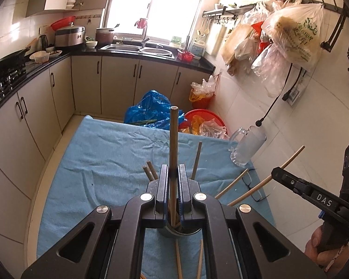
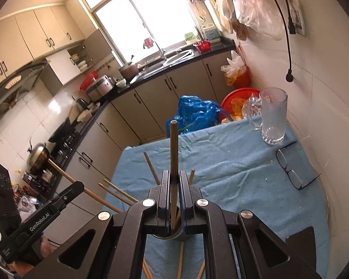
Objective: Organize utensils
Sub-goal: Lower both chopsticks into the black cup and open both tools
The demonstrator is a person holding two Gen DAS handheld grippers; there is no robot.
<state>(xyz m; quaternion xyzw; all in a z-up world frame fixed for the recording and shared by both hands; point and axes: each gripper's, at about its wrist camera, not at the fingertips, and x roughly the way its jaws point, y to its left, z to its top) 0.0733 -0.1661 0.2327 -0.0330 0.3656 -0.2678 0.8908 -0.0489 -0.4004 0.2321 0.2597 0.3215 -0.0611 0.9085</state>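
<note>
A: Table with wrinkled blue cloth (image 2: 232, 174): status?
B: Clear glass mug (image 2: 273, 116) at far right corner; black-framed eyeglasses (image 2: 290, 169) by right edge, fully seen only in right view.
A: Grippers?
B: Left gripper (image 1: 173, 174) clamps a brown wooden chopstick (image 1: 173, 134); right gripper (image 2: 173, 176) clamps a second wooden chopstick (image 2: 173, 148). Round container (image 1: 181, 232) below: mostly hidden.

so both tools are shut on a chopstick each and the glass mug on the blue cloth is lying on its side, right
Not quite. The glass mug stands upright on the blue cloth, beside the eyeglasses; the right wrist view shows it clearly. The rest holds: the left tool is shut on a chopstick, and the right tool on its own chopstick.
</note>
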